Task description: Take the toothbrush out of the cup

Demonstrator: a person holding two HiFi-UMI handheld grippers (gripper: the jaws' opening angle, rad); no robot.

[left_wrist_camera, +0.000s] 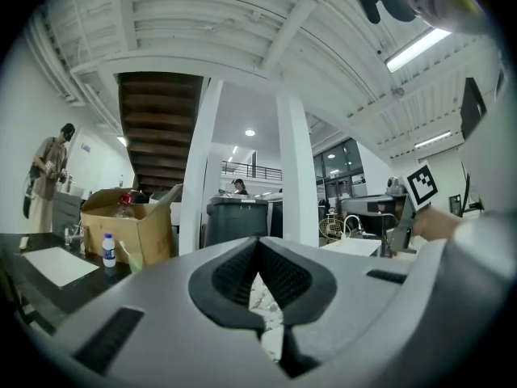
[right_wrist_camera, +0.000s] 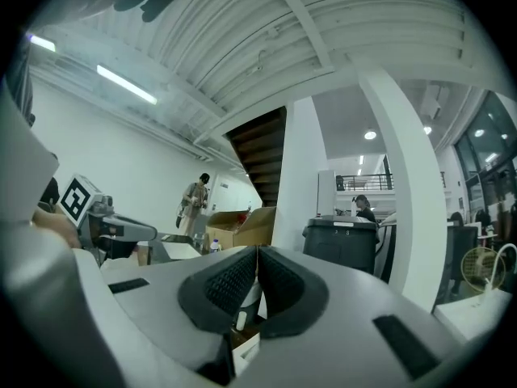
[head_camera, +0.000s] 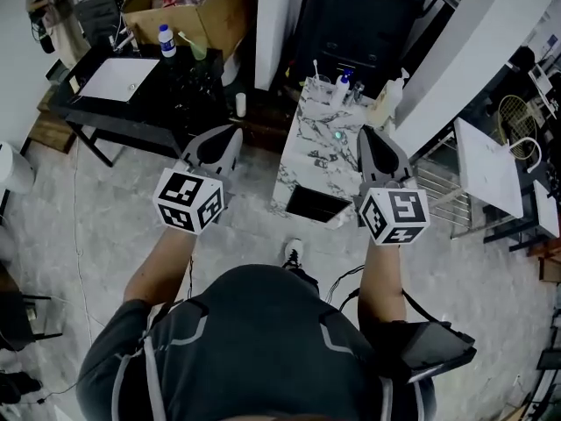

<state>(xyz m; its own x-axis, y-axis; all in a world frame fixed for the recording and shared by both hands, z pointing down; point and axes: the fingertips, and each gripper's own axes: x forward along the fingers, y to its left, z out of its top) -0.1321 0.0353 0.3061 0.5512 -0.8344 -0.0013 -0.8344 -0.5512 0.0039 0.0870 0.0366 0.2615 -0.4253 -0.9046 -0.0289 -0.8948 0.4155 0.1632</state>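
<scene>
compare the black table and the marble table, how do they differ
The black table has a dark top with a white sheet and a blue-capped bottle; the marble table is pale, veined and holds cups with toothbrushes. The black table looks wider than the marble table. Both stand ahead of the person.

White toothbrush [head_camera: 316, 66] standing head-up in clear cup [head_camera: 321, 86], far end of marble table [head_camera: 308, 160].

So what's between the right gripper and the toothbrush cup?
Head view: only marble tabletop between right gripper and cup; a small green thing lies nearby.
</scene>
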